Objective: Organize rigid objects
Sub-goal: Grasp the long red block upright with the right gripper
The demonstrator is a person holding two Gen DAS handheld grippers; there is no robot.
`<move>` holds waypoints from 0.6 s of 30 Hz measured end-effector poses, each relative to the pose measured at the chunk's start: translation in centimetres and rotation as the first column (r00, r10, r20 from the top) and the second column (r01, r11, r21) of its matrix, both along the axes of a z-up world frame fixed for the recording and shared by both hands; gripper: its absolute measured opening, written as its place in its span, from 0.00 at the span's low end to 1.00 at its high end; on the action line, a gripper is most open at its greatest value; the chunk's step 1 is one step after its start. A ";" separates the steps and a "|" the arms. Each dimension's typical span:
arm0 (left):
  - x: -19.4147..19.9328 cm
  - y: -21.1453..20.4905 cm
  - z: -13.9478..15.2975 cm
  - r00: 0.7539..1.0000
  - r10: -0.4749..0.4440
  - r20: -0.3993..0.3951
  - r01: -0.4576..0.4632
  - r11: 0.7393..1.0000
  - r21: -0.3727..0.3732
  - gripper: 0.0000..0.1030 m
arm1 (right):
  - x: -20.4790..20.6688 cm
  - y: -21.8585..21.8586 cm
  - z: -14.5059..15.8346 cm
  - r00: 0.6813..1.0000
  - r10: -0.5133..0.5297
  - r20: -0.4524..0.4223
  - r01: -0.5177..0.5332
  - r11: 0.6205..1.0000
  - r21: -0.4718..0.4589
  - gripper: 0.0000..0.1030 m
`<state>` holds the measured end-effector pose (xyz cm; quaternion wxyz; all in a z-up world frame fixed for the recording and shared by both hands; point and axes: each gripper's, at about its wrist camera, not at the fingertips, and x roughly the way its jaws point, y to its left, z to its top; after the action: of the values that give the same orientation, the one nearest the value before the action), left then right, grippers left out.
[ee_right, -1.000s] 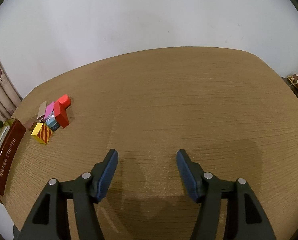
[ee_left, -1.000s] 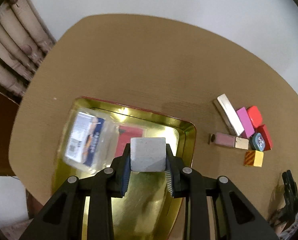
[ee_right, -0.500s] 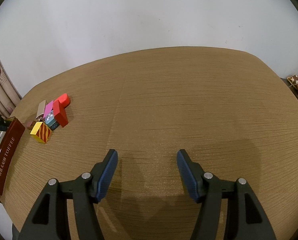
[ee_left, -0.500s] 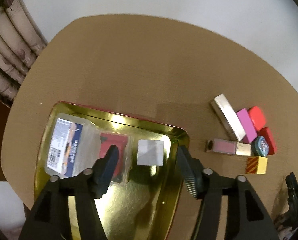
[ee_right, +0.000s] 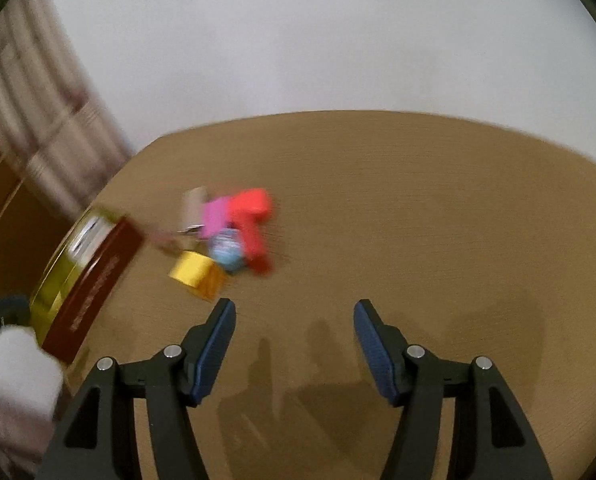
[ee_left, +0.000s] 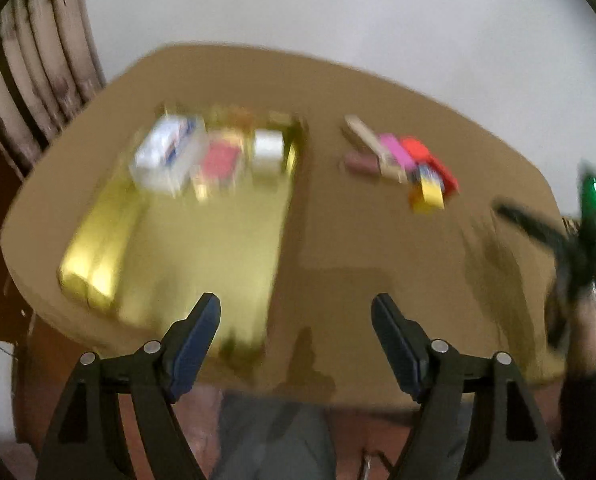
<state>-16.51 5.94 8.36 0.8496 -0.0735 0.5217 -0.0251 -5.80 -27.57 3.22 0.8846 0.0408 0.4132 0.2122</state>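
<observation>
Your left tongs (ee_left: 296,312) are empty and the jaws are opening, nothing between them, hanging over the near edge of the bench (ee_left: 378,248). Your right tongs (ee_right: 294,316) are empty too, jaws apart but closing, only bare bench (ee_right: 418,208) between them

Both views are motion-blurred, so small detail is lost

Left view only: the inside of the gold tin (ee_left: 202,240). Along its far end sit a clear packet with a blue and white label (ee_left: 166,154), a red pack (ee_left: 218,162) beside it, and a white block (ee_left: 268,148) in the far right corner. The rest of the tin floor is bare. Your right tongs show in this view as a dark blur with a green light (ee_left: 558,240) at the right edge, hand and sleeve below

Right view only: the tin's (ee_right: 54,276) outer side, dark red with gold lettering I can't read

Loose pile, seen in both, sits on the bench right of the tin, apart from it: yellow block (ee_left: 428,196) nearest you, red pieces (ee_left: 430,160), pink bar (ee_left: 396,152), a pale bar (ee_left: 364,136), a brownish tube (ee_left: 360,162). The right view adds a blue round item (ee_right: 228,250) between the yellow block (ee_right: 198,276) and the red pieces (ee_right: 250,216), with the pink bar (ee_right: 214,216) behind. That pile lies just ahead and left of your right tongs, not touching
</observation>
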 end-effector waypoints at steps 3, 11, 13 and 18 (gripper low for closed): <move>-2.2 -0.2 -1.5 0.999 -0.010 -0.046 0.010 1.000 -0.008 0.72 | 2.3 3.2 -0.3 0.990 0.135 -0.041 -0.138 0.987 -0.082 0.43; -2.1 0.4 -2.1 0.996 -0.016 -0.088 0.014 0.999 -0.030 0.72 | 5.2 6.3 -2.1 0.971 0.224 -0.088 -0.237 0.949 -0.206 0.39; -1.9 0.5 -2.1 0.996 -0.027 -0.086 0.024 0.999 -0.035 0.72 | 5.7 6.7 -2.1 0.969 0.229 -0.089 -0.243 0.943 -0.227 0.39; -1.8 -0.5 -2.7 0.993 -0.054 -0.102 0.052 0.998 -0.025 0.76 | 7.3 7.0 -2.3 0.962 0.249 -0.108 -0.269 0.930 -0.252 0.20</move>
<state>-18.36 5.46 5.68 0.8199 -0.0702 0.5661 -0.0496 1.53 -20.59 0.94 0.8304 -0.1245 0.4720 0.2686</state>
